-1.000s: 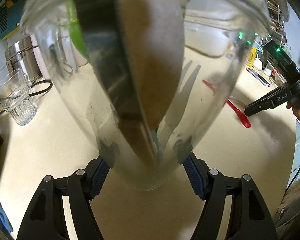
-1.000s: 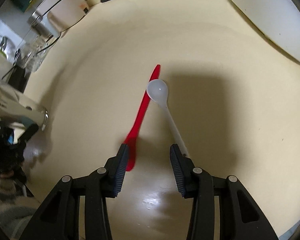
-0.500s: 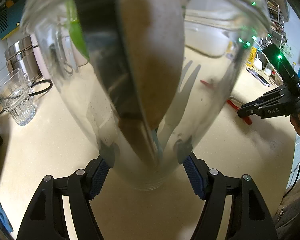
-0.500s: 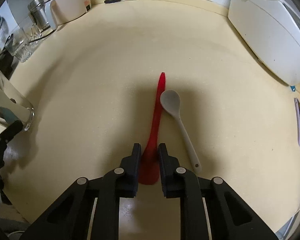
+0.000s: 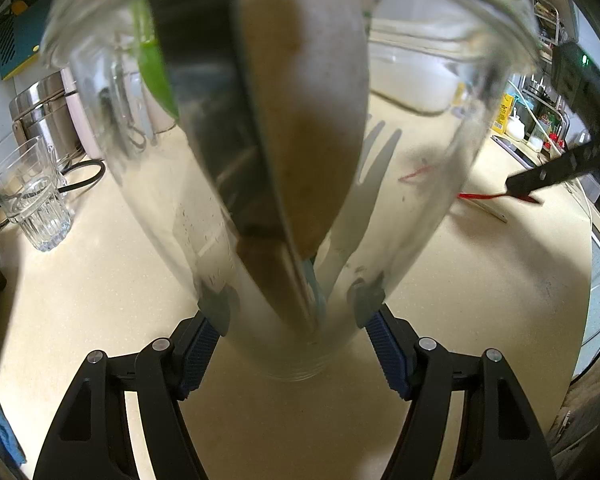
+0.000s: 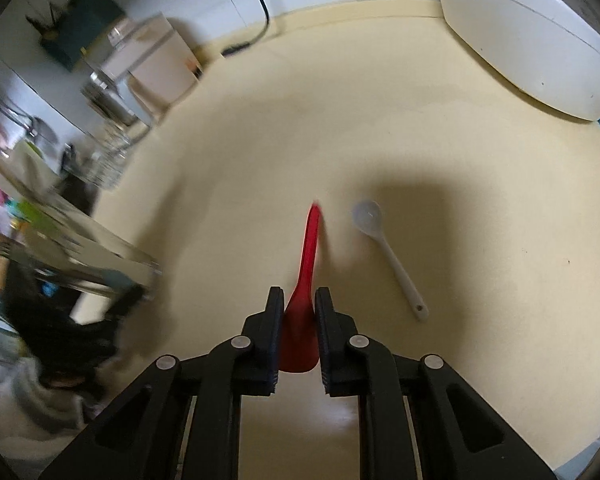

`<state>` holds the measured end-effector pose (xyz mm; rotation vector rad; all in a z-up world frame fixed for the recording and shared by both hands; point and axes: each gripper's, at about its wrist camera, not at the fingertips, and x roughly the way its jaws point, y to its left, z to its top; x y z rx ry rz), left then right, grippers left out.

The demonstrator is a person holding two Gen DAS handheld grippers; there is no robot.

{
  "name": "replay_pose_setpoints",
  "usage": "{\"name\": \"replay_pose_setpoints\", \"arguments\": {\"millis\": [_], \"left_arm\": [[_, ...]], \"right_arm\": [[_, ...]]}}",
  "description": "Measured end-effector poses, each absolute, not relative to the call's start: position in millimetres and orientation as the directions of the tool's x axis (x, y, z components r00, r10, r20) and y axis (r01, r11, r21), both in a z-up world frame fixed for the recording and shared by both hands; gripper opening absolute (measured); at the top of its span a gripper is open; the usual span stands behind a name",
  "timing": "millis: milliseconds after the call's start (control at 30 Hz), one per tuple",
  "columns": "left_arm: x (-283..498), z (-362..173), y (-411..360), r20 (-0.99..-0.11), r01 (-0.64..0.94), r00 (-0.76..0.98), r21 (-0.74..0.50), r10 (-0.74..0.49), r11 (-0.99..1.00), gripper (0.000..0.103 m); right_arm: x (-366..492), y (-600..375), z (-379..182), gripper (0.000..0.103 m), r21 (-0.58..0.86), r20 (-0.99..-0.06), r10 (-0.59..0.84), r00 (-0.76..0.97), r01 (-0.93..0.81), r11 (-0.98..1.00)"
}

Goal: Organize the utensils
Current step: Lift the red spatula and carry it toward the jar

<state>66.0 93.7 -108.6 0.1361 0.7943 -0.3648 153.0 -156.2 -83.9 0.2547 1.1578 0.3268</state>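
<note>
My left gripper (image 5: 292, 336) is shut on a clear glass jar (image 5: 260, 168), tilted away from me, holding a brown-and-dark spatula (image 5: 300, 112), a white fork (image 5: 364, 200) and a green utensil (image 5: 156, 76). My right gripper (image 6: 298, 320) is shut on the wide end of a red utensil (image 6: 306, 264) and holds it above the cream counter (image 6: 260, 160). A white spoon (image 6: 384, 248) lies on the counter just right of it. In the left wrist view the right gripper (image 5: 516, 190) with the red utensil (image 5: 480, 196) is at the right.
A ribbed drinking glass (image 5: 32, 196) and a steel pot (image 5: 44, 116) stand at the left, with a black cable (image 5: 84, 176). A white appliance (image 6: 532, 32) sits at the back right. The jar in my left gripper shows blurred at the left (image 6: 80, 252).
My right gripper closed on the red utensil, then lifted it off the counter and swung left towards the jar. The white spoon stayed. The left gripper and jar held still.
</note>
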Motion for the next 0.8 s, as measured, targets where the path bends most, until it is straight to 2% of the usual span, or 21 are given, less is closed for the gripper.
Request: {"name": "replay_pose_setpoints", "arguments": {"millis": [67,133,300,433,567,633,800], "left_arm": [[66,-109,94,-0.718,0.37,0.642,-0.017,-0.268,0.929,0.073],[66,-109,93,-0.718,0.37,0.642,-0.016,-0.268,0.929,0.073],[66,-109,94,-0.718,0.37,0.642,-0.017,-0.269,0.929,0.073],[66,-108,93,-0.718,0.37,0.642,-0.017,-0.269,0.929,0.073],[66,-108,94,-0.718,0.37,0.642,-0.018,-0.27,0.929,0.074],[66,-108,94,-0.718,0.37,0.642,-0.018,-0.27,0.929,0.074],[66,-108,93,-0.718,0.371,0.641,-0.018,-0.27,0.929,0.074]], "right_arm": [[152,-158,-73,0.007,0.403,-0.83,0.42,0.366,-0.125,0.907],[155,-160,-64,0.007,0.43,-0.815,0.445,0.372,-0.128,0.894],[158,-157,-65,0.008,0.377,-0.838,0.4,0.372,-0.135,0.916],[157,-134,-85,0.009,0.294,-0.887,0.352,0.299,-0.223,0.929],[147,-107,-111,0.01,0.15,-0.932,0.245,0.268,-0.328,0.933],[147,-100,-124,0.013,0.115,-0.943,0.21,0.258,-0.341,0.933],[153,-92,-139,0.013,0.062,-0.953,0.161,0.256,-0.357,0.932]]}}
